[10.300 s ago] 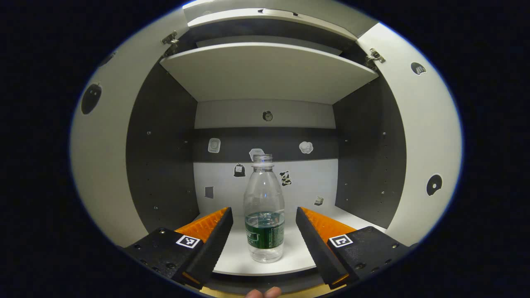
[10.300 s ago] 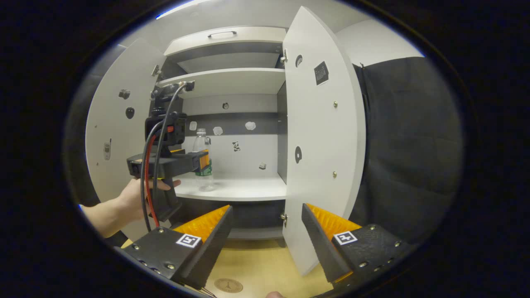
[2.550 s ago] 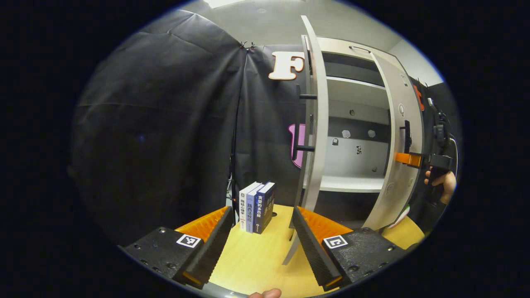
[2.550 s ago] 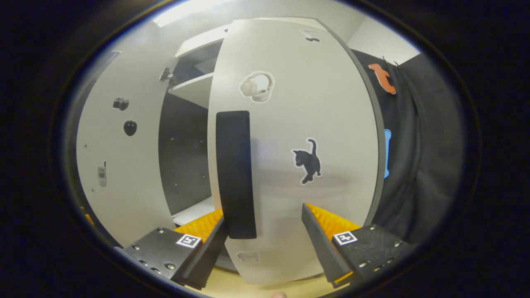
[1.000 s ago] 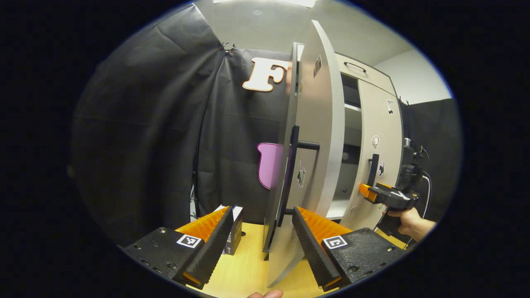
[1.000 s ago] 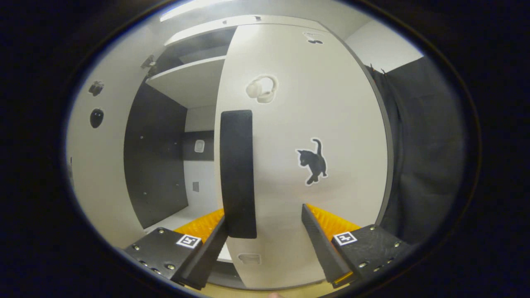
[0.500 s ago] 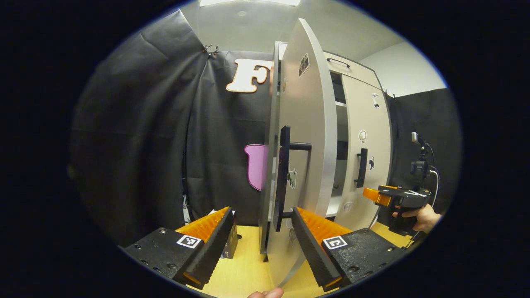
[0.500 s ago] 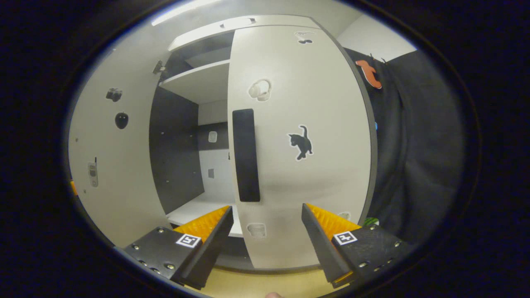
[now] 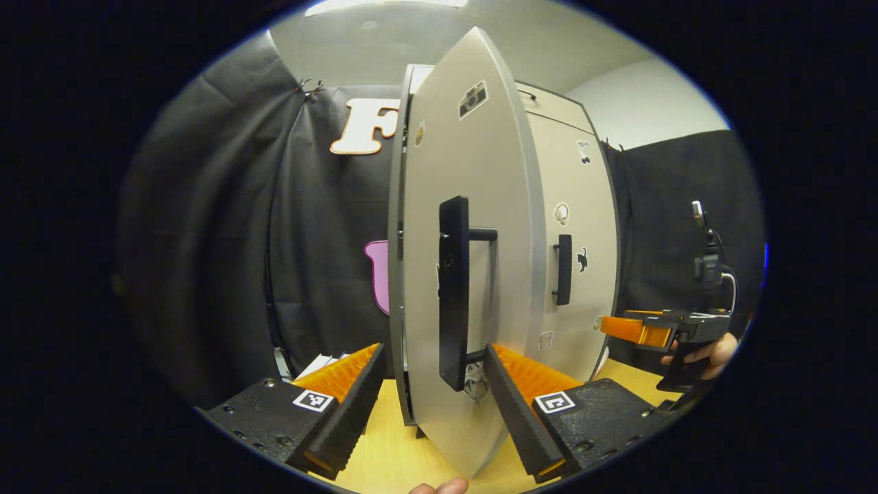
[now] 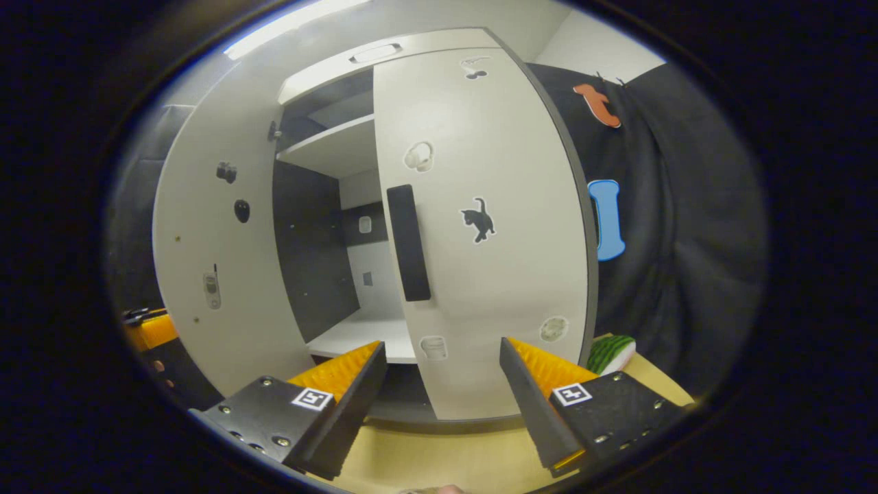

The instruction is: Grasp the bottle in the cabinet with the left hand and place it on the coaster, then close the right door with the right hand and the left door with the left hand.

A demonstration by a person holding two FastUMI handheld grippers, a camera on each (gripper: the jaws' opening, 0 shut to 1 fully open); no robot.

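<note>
In the left gripper view the cabinet's left door [image 9: 480,171] stands half open, its outer face and black handle [image 9: 453,295] right in front of me. My left gripper [image 9: 433,353] is open, and the door's lower part and the handle's foot sit between its fingers. Beyond it the right door [image 9: 583,226] lies flat against the cabinet. My right gripper [image 9: 634,329], held in a hand, hangs off to its right. In the right gripper view my right gripper [image 10: 439,384] is open, a short way back from the right door [image 10: 494,274] and its handle [image 10: 408,243].
Books [image 9: 322,360] stand on the wooden table [image 9: 384,460] left of the cabinet. A green striped object [image 10: 612,351] lies on the table right of the cabinet. Between the doors, the dark inside and the white shelf [image 10: 357,329] still show. Black cloth surrounds the cabinet.
The left door has swung further toward shut, with my left gripper following it. My right gripper has drawn back from the right door, which now lies against the cabinet.
</note>
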